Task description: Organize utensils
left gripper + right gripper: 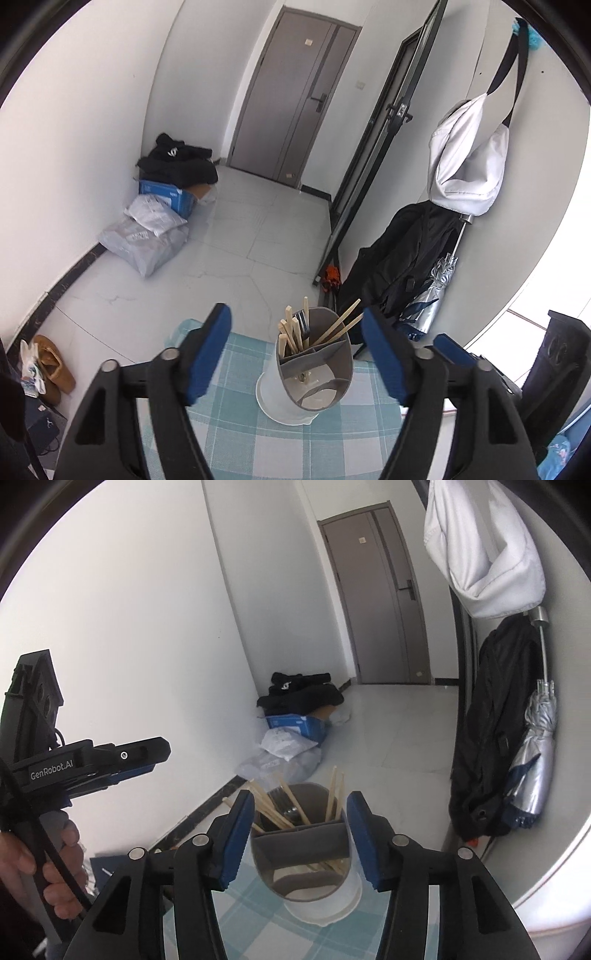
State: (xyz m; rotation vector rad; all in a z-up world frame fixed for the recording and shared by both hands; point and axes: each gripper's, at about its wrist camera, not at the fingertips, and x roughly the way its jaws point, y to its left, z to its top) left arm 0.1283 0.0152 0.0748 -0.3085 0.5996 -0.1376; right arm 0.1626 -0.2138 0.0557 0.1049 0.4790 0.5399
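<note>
Wooden chopsticks [291, 332] stand bundled in the far compartments of a grey, divided holder [314, 369], with a dark metal fork [303, 325] among them, and the near compartment looks almost empty. In the left wrist view the holder sits lower centre, on a blue-and-white checked cloth [236, 435] over a table, close to the cloth's far edge. The left gripper [297, 354] frames the holder from behind with its blue pads spread wide, nothing between them, and the right gripper [301, 838] stands likewise spread with the holder [303, 853] showing in the gap but untouched. At the left of the right wrist view the other tool appears side-on, held in a hand [48, 867]. My reading is that the sorting step is at or near its end: no loose utensil shows on the cloth in either view, and both tools hang empty. If more pieces remain out of view, the next move calls for turning toward them and closing on one by its handle; otherwise only backing away is left, taking care not to knock the tall, narrow holder near the edge. Beyond the table lies a pale tiled floor [258, 236], with white walls, a grey door [291, 96] at top centre, bags and a blue box [166, 195] piled at the left wall, and a white bag [465, 166], dark jacket [402, 258] and silver umbrella [436, 291] hanging at the right.
</note>
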